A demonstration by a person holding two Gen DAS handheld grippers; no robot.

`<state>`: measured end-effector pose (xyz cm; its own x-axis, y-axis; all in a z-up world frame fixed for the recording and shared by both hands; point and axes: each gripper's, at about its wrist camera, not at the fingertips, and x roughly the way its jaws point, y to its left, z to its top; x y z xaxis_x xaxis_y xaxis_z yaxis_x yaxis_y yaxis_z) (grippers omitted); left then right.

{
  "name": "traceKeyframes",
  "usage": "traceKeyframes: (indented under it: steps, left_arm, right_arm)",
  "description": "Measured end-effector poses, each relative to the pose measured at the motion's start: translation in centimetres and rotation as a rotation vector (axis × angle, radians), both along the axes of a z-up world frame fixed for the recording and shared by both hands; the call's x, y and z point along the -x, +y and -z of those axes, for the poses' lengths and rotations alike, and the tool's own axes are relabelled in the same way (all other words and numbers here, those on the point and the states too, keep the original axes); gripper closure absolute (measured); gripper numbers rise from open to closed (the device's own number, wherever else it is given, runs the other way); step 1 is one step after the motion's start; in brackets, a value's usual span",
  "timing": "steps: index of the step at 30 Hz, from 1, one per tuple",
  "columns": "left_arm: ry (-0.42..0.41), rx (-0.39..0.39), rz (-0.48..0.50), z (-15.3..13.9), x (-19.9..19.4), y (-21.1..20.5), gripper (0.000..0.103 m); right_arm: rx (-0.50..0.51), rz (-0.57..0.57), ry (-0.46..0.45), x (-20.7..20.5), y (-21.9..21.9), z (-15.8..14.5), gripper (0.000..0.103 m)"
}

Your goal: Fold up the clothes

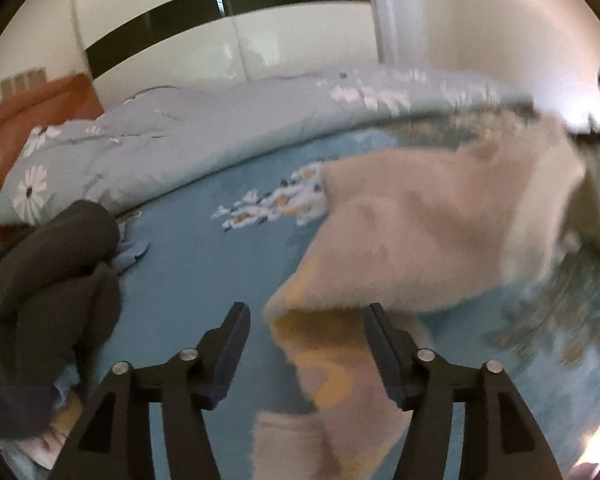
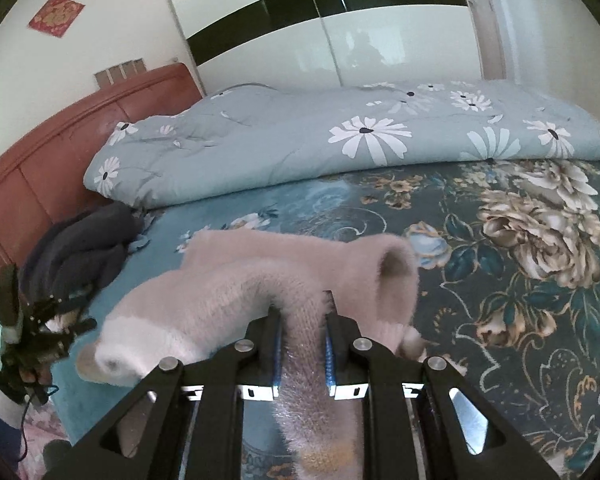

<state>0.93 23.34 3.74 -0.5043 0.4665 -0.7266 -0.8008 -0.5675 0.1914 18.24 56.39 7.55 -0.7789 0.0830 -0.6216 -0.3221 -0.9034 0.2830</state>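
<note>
Left wrist view, left to right. At 9 o'clock a heap of dark grey clothing (image 1: 48,292) lies on the blue floral bedsheet (image 1: 204,264), close to the orange-brown headboard (image 1: 28,120). Toward 11 o'clock a pale blue daisy-print quilt (image 1: 188,136) lies bunched along the far side of the bed, with a white wardrobe with a black stripe (image 1: 228,40) behind it. My left gripper (image 1: 306,316) is released: jaws spread wide, nothing clamped. The fuzzy pink sweater (image 1: 420,232) fills 1 to 3 o'clock, motion-blurred; a yellow-patterned part of it hangs down between the spread fingers (image 1: 232,344). I cannot tell whether it touches either finger.

Right wrist view, left to right. At 8 o'clock the other gripper appears small and blurred at the frame edge. The dark heap (image 2: 80,248) sits at 9 o'clock beside the headboard (image 2: 60,152); a red paper square (image 2: 56,15) hangs on the wall at 10 o'clock. The quilt (image 2: 340,140) runs across the far side of the bed. My right gripper (image 2: 300,300) is clenched on the sweater (image 2: 228,296): a band of fabric is pinched between the two blue-padded fingers (image 2: 274,344) and trails toward 6 o'clock. The rest drapes from centre toward 8 o'clock, lifted, with an open cuff at 2 o'clock of the gripper. The sheet's darker floral area (image 2: 520,280) fills 3 to 5 o'clock.
</note>
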Motion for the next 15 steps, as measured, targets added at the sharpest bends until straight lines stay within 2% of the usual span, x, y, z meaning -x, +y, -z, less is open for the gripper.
traceKeyframes:
  steps: [3, 6, 10, 13, 15]
  left_arm:
    - [0.059, 0.128, 0.041, 2.1, 0.0, 1.7, 0.037]
    - [0.117, 0.212, 0.052, 3.7, 0.7, 3.3, 0.037]
    - [0.120, 0.205, 0.052, 4.3, 2.0, 4.6, 0.037]
    - [0.114, 0.146, 0.070, 3.7, 2.0, 5.0, 0.038]
    - [0.107, 0.123, 0.088, 3.3, 1.7, 5.4, 0.047]
  right_arm:
    - [0.010, 0.006, -0.002, 0.2, 0.5, 0.1, 0.086]
    - [0.016, 0.017, -0.007, 0.4, 1.0, 0.4, 0.086]
    - [0.030, 0.027, -0.017, 0.8, 1.7, 1.0, 0.086]
    - [0.039, 0.034, -0.021, 1.2, 2.1, 1.4, 0.086]
    - [0.041, 0.040, -0.020, 1.2, 2.3, 1.5, 0.086]
